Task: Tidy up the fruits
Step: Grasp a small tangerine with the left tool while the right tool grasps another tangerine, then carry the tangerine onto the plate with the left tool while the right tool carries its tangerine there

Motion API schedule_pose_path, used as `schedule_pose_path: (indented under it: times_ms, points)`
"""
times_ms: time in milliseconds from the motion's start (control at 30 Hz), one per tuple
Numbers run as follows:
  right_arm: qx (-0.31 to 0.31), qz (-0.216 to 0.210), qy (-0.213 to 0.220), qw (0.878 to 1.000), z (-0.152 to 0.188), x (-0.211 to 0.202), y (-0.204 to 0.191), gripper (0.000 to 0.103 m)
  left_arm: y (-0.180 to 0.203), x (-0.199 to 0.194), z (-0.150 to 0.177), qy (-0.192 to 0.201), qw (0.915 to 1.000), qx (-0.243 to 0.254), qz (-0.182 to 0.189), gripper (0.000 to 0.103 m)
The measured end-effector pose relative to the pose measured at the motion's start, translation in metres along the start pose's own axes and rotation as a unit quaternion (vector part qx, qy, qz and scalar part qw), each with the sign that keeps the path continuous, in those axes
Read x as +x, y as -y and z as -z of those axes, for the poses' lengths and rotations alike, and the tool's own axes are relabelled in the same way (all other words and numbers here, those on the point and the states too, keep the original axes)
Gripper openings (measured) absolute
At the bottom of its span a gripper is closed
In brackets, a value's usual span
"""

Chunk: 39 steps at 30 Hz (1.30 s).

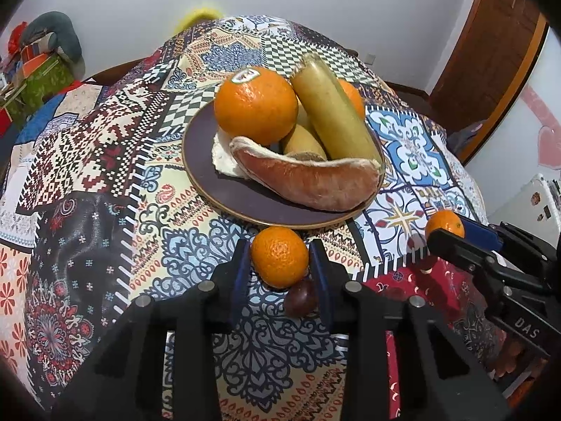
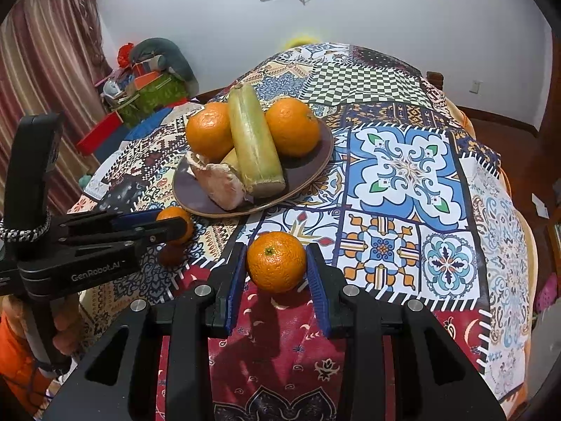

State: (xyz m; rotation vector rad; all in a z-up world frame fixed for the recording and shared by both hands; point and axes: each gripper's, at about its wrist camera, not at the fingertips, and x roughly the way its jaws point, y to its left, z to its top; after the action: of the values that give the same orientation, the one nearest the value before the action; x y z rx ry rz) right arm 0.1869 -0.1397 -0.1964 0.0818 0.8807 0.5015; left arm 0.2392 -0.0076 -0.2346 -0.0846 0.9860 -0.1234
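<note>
Right now each gripper frames a small orange on the patterned cloth that covers the bench [image 2: 403,161]. The left gripper [image 1: 280,263] has its blue pads on either side of a mandarin [image 1: 279,256]; a thin gap shows on the left side of the fruit and the right pad sits at its edge, so I cannot tell whether the jaws are clenched on it or merely bracketing it. A small dark round fruit [image 1: 302,300] lies just beneath that mandarin, between the same fingers. This mandarin sits just in front of the near rim of the dark plate [image 1: 207,175].

The right gripper [image 2: 277,273] is released, its pads standing clear on both sides of a second mandarin [image 2: 276,261], which rests on the cloth near the edge of a red panel, well in front of the plate.

On the plate are a large orange with a sticker [image 1: 256,105], a long yellow-green cut stalk [image 1: 335,112] leaning across the pile, a second orange [image 2: 292,126] behind it, a peeled pink pomelo segment [image 1: 308,182] along the front, and a smaller yellowish piece [image 1: 303,144] tucked in the middle.

In the right wrist view the left gripper shows from the side, reaching in from the left.
</note>
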Motion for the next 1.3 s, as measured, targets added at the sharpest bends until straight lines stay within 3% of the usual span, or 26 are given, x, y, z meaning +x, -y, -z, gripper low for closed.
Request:
schedule_pose_path:
  times_ms: [367, 867, 1300]
  points:
    - [-0.022, 0.015, 0.020, 0.999, -0.026, 0.001, 0.002, 0.031, -0.020, -0.020, -0.018, 0.032, 0.9993, -0.015, -0.012, 0.034]
    - [-0.047, 0.039, 0.048, 0.997, -0.076, 0.016, 0.018, 0.031, -0.037, -0.003, -0.045, 0.041, 0.9987, -0.004, -0.031, 0.034]
    - [-0.061, 0.032, 0.010, 0.998, -0.078, 0.053, 0.019, 0.031, -0.045, 0.018, -0.050, 0.030, 0.9993, -0.015, -0.017, 0.034]
